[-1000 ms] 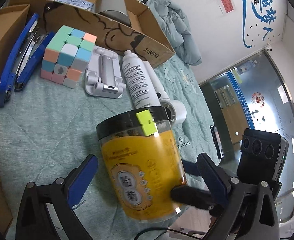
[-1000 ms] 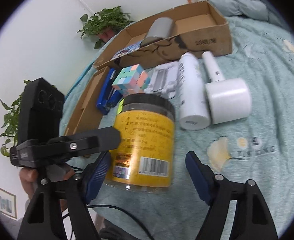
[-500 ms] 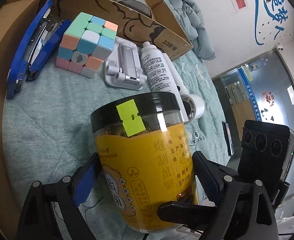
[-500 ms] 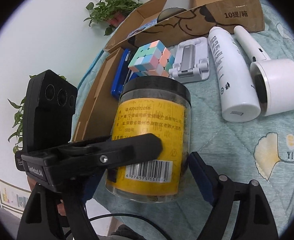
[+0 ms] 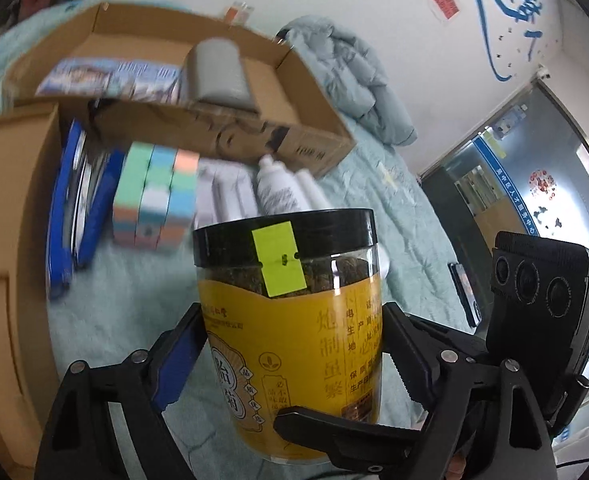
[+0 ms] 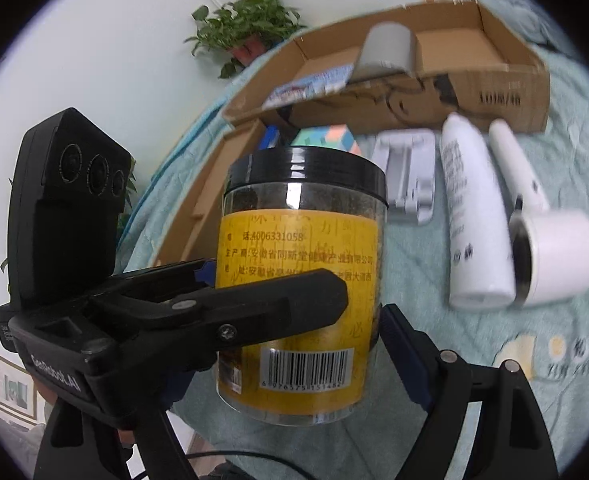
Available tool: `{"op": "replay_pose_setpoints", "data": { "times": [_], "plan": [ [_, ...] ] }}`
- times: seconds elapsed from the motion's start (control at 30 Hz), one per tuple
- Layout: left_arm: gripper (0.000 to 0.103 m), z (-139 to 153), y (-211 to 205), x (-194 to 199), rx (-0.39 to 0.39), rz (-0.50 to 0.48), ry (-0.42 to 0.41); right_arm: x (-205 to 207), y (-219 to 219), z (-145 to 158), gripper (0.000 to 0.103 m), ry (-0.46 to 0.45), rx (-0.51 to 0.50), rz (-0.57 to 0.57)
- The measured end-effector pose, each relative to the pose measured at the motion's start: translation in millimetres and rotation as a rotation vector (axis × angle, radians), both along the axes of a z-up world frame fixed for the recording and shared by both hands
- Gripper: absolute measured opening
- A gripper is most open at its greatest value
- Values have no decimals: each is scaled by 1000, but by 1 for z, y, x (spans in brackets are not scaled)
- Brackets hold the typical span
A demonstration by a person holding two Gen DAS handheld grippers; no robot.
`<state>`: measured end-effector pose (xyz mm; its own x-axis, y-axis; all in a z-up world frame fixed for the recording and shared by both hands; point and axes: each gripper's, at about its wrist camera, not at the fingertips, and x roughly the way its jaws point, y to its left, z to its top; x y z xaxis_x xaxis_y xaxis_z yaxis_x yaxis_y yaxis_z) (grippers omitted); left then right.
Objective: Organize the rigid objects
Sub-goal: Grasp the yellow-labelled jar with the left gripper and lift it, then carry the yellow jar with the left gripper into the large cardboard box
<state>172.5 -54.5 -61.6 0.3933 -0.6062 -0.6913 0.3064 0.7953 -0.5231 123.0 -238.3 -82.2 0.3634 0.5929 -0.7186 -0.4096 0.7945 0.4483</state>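
A clear jar (image 5: pixel 294 344) with a black lid and yellow label stands upright between both grippers, lifted above the teal quilt. My left gripper (image 5: pixel 292 356) is shut on the jar, its blue pads on both sides. My right gripper (image 6: pixel 294 344) is shut on the jar (image 6: pixel 302 280) from the opposite side. Behind it lie a pastel cube (image 5: pixel 154 196), a blue stapler (image 5: pixel 70 208), a white phone stand (image 6: pixel 408 172), a white bottle (image 6: pixel 474 216) and a white lint roller (image 6: pixel 542 236).
An open cardboard box (image 5: pixel 294 140) at the back holds a grey cylinder (image 5: pixel 218 76) and a printed packet (image 5: pixel 110 80). A second cardboard tray (image 5: pixel 10 240) lies at the left. A grey jacket (image 5: pixel 358 80) and a potted plant (image 6: pixel 246 28) are beyond.
Both grippers have closed on the jar and raised it off the quilt; the view has tilted up towards the box, and the background is blurred by motion.
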Motion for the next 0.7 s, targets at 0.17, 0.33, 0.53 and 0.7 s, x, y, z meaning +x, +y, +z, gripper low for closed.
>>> {"op": "replay_pose_setpoints", "data": {
  "times": [0.17,0.33,0.53,0.7],
  "plan": [
    [84,41,-9,15,21,-28,-108,16,-4,33,84,-120,-22,-29],
    [84,88,-20,39,22,-49,-233,35,-9,69,84,-244,-21,-53],
    [84,134,-32,74,5,-62,-329,65,-16,104,84,-348,-39,-72],
    [84,149,-41,113,-9,-67,-333,100,-15,115,84,-360,-73,-75]
  ]
}}
